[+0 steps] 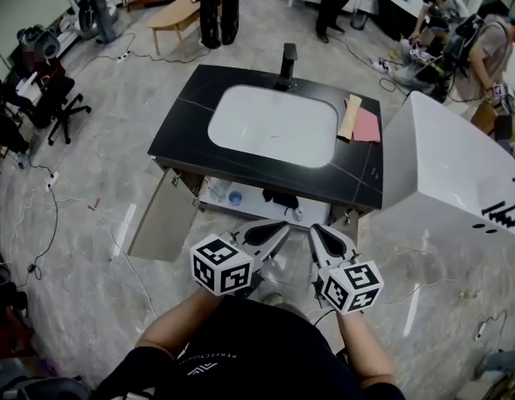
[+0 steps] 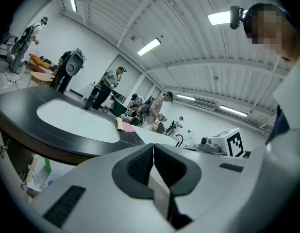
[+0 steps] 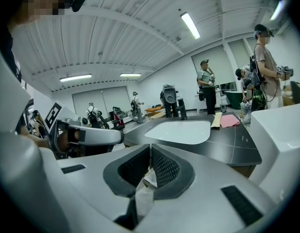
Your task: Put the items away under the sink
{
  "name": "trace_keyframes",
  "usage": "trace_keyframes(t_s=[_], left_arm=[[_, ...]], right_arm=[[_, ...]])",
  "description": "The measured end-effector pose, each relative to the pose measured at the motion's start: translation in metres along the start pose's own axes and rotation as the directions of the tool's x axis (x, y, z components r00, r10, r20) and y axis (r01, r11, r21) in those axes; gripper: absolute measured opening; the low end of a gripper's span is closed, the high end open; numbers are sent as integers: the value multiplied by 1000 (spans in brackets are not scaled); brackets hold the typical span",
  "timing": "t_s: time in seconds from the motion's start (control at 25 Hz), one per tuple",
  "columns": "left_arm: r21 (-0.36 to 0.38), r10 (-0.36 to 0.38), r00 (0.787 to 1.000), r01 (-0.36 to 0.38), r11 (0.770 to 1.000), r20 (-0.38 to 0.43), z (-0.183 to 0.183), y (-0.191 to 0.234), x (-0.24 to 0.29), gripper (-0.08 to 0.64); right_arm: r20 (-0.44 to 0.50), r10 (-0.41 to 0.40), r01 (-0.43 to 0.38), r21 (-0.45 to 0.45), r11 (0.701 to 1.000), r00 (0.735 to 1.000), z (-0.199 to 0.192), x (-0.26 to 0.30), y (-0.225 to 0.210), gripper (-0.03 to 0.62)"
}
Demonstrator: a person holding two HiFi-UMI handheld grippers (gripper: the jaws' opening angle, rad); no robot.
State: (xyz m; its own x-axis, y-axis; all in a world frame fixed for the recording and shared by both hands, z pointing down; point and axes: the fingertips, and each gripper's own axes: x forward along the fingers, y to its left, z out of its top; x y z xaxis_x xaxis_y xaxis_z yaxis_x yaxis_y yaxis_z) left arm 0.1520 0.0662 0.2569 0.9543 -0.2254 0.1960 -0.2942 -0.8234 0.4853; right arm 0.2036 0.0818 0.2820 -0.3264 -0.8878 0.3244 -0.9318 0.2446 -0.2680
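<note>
Nearest me: left hand-held gripper (image 1: 282, 227) and right hand-held gripper (image 1: 317, 231), side by side, both pointing at the open cabinet (image 1: 251, 200) under the sink (image 1: 272, 126). Left: jaws closed, tips touching, nothing held. Right: jaws closed as well, nothing held. On the cabinet shelf I see a blue-capped bottle (image 1: 234, 197) and, to its right, a black item (image 1: 281, 198) that I cannot identify. The cabinet door (image 1: 162, 217) stands open at left. On the black table (image 1: 191, 107), right of the sink: a tan pad (image 1: 351, 117) touching a pink cloth (image 1: 367, 127).
</note>
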Motion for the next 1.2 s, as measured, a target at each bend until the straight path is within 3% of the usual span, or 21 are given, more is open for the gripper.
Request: trace_keyframes(t_s=[0.72, 1.04, 1.2], left_arm=[[-14, -105, 991, 105, 994, -80, 60, 112, 30, 8], [-12, -173, 977, 172, 985, -128, 65, 136, 34, 8], [-50, -208, 970, 203, 978, -122, 65, 138, 42, 9]], right_arm=[[7, -153, 152, 61, 986, 988, 43, 107, -41, 37], [7, -220, 219, 55, 974, 975, 50, 132, -51, 37], [-12, -255, 255, 57, 965, 967, 50, 129, -62, 37]])
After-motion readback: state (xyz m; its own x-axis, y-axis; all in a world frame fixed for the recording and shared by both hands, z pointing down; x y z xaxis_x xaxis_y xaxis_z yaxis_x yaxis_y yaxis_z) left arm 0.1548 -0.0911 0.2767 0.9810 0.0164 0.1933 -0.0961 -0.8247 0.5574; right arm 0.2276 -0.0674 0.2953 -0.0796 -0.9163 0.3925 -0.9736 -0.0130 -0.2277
